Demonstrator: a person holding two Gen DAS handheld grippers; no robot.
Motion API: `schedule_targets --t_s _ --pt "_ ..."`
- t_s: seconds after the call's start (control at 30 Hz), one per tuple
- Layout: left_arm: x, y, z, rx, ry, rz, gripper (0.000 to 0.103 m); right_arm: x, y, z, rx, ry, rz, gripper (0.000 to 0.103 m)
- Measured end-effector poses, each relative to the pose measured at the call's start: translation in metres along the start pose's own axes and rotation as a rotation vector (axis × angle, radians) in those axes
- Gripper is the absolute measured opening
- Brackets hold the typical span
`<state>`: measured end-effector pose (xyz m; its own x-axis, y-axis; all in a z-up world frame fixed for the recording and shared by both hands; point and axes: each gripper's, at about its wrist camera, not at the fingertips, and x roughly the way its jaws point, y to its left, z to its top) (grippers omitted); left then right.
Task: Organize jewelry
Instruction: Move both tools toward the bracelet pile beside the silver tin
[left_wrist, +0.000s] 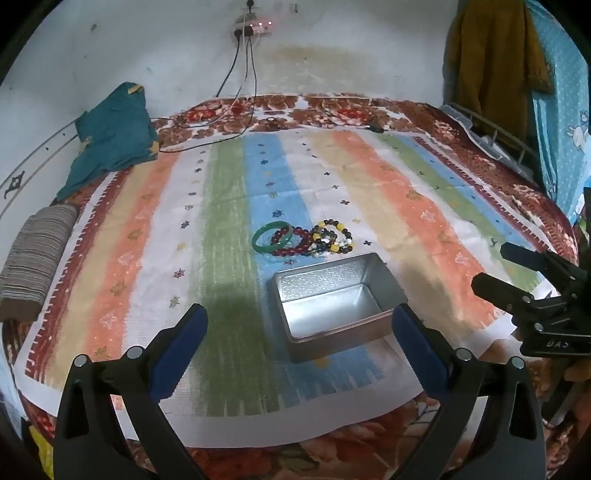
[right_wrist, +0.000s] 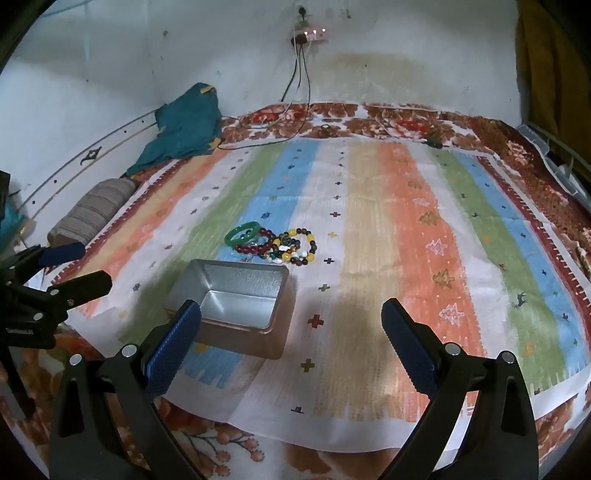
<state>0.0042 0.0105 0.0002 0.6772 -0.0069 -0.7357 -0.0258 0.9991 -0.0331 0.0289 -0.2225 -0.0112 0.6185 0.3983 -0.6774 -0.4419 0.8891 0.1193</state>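
A green bangle, a dark red bead bracelet and a multicoloured bead bracelet lie bunched together on the striped cloth. An empty open metal tin stands just in front of them. My left gripper is open and empty, held above the cloth in front of the tin. My right gripper is open and empty, to the right of the tin; it also shows in the left wrist view.
A teal cloth and a striped bolster lie at the left edge of the bed. Charger cables trail from a wall socket. A wire rack stands at the right.
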Motion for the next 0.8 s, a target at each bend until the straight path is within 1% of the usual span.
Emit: schedule_targets --t_s 0.4,0.5,0.8 --pt "0.0026 0.0018 -0.0019 -0.025 0.001 0.045 0.098 0.0010 -0.0035 0.0013 0.021 0.003 -0.004 0.099" --pt "0.0035 0.0042 -0.0012 -0.038 0.006 0.038 0.098 0.0033 -0.0050 0.0004 0.024 0.011 -0.003 0.099" --pt "0.0026 0.0046 -0.0012 -0.036 0.002 0.042 0.098 0.0034 -0.0059 0.0003 0.025 0.015 -0.004 0.099"
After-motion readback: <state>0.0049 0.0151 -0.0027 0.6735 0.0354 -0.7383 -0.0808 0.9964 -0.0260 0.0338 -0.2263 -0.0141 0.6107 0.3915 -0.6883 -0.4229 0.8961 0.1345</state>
